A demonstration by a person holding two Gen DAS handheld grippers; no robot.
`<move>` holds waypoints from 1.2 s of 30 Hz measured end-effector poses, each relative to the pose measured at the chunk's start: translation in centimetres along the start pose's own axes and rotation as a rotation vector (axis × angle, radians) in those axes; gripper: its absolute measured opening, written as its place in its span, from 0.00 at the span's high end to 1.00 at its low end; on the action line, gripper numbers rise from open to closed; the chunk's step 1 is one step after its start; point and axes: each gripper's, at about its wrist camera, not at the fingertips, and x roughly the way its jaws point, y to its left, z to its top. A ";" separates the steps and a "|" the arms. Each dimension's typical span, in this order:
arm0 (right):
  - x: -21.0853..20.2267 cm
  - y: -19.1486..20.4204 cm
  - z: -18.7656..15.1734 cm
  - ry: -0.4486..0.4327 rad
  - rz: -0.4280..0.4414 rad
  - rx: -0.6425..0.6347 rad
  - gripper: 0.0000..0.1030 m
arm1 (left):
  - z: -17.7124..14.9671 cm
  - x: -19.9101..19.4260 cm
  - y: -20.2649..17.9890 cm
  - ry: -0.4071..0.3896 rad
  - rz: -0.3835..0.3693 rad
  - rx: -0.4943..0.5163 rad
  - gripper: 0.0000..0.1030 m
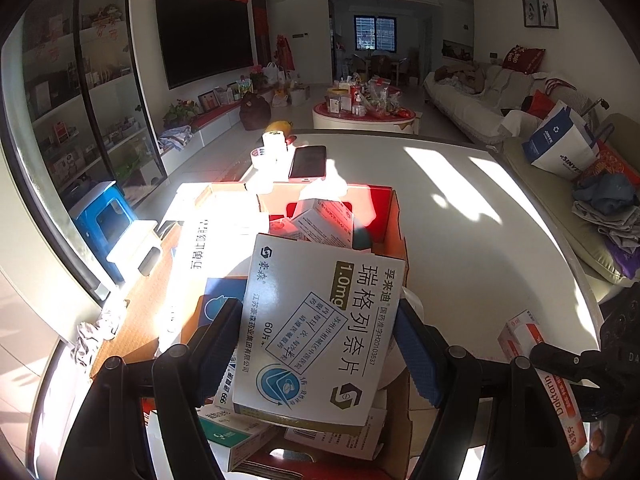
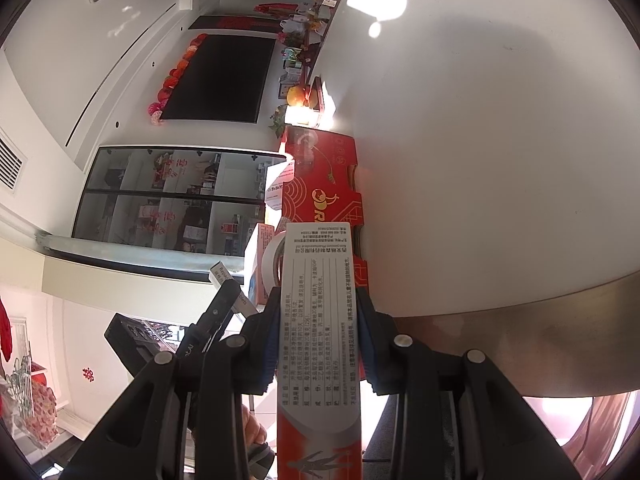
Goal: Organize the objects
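Observation:
In the left wrist view my left gripper [image 1: 320, 320] is shut on a wide white medicine box [image 1: 316, 320] with dark print, its blue pads [image 1: 416, 352] pressing both long sides. The box hangs tilted over an open red carton [image 1: 394, 216] that holds several other medicine boxes. My right gripper [image 2: 318, 300] is shut on a narrow orange and white medicine box [image 2: 320, 320], held lengthwise near the table's edge. That same box [image 1: 552, 380] shows at the lower right of the left wrist view. The red carton [image 2: 320, 184] lies just ahead of it.
A dark phone [image 1: 307, 162] and white tape rolls [image 1: 274, 146] lie beyond the carton on the white table [image 1: 460, 220]. A tape roll [image 2: 272, 256] sits by the carton. A blue stool [image 1: 106, 220] stands to the left, and a bench with clothes and a paper bag [image 1: 560, 148] to the right.

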 end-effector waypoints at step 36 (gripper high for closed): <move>0.4 0.4 0.0 0.004 -0.008 -0.006 0.68 | 0.1 -0.1 -0.5 -0.008 0.002 0.018 0.23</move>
